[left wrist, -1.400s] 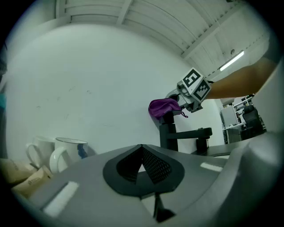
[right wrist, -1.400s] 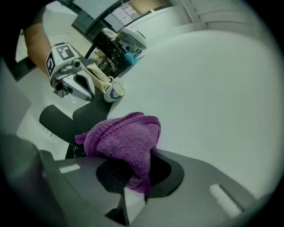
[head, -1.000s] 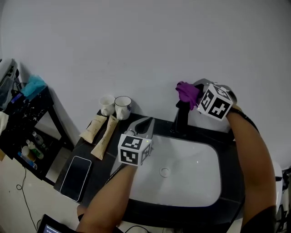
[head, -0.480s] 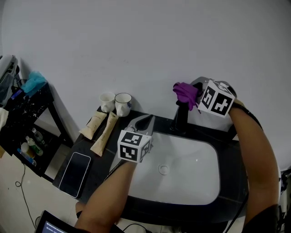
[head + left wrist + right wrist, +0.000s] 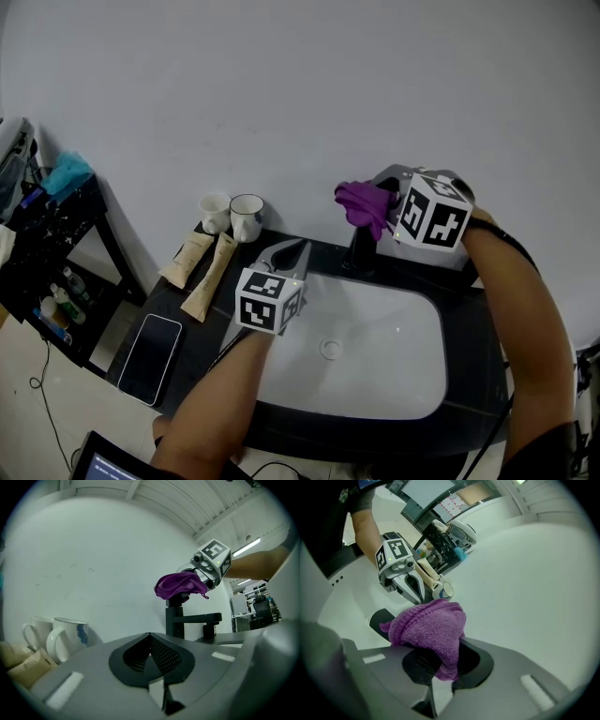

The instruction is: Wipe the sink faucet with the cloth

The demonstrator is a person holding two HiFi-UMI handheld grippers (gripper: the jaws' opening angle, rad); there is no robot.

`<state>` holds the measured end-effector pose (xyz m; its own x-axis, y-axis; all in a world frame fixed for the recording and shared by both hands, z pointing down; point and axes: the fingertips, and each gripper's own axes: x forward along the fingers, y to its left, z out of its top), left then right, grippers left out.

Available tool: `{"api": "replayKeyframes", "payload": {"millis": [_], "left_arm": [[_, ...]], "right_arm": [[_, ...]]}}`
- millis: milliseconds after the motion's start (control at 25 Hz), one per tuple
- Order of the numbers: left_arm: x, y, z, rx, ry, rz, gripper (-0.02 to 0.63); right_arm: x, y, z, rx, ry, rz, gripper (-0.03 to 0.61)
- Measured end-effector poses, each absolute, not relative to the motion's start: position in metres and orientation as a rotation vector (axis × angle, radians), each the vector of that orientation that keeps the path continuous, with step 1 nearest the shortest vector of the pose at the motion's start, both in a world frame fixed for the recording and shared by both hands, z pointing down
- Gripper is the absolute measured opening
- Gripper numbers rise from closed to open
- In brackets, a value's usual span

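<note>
My right gripper (image 5: 386,208) is shut on a purple knitted cloth (image 5: 362,204), which rests on top of the black faucet (image 5: 360,253) at the back of the white sink (image 5: 375,361). The left gripper view shows the cloth (image 5: 180,584) draped over the top of the faucet (image 5: 176,620), its spout pointing right. In the right gripper view the cloth (image 5: 432,630) bulges out of the jaws and hides most of the faucet. My left gripper (image 5: 290,253) hovers over the sink's left rim, shut and holding nothing, left of the faucet.
Two white mugs (image 5: 247,217) stand at the back left of the dark counter (image 5: 192,328), with two beige tubes (image 5: 210,267) and a phone (image 5: 149,359) in front of them. A black rack (image 5: 47,246) of bottles stands further left. The wall rises just behind the faucet.
My right gripper has carried the cloth leftwards across the top of the faucet. The left gripper has shifted slightly left and stayed shut.
</note>
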<state>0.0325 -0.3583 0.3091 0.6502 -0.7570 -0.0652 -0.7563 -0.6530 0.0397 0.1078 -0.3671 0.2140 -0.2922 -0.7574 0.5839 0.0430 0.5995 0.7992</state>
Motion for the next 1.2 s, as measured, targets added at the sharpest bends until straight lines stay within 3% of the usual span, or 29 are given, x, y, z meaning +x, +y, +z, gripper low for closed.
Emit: {"api": "replayKeyframes", "payload": {"millis": [760, 1200], "left_arm": [[0.039, -0.356, 0.311, 2.871, -1.278, -0.108, 0.017], [0.040, -0.358, 0.313, 2.876, -1.282, -0.086, 0.017]], "right_arm": [[0.079, -0.303, 0.221, 0.468, -1.907, -0.924, 0.046], [0.130, -0.320, 0.265, 0.603, -1.863, -0.778, 0.048]]}}
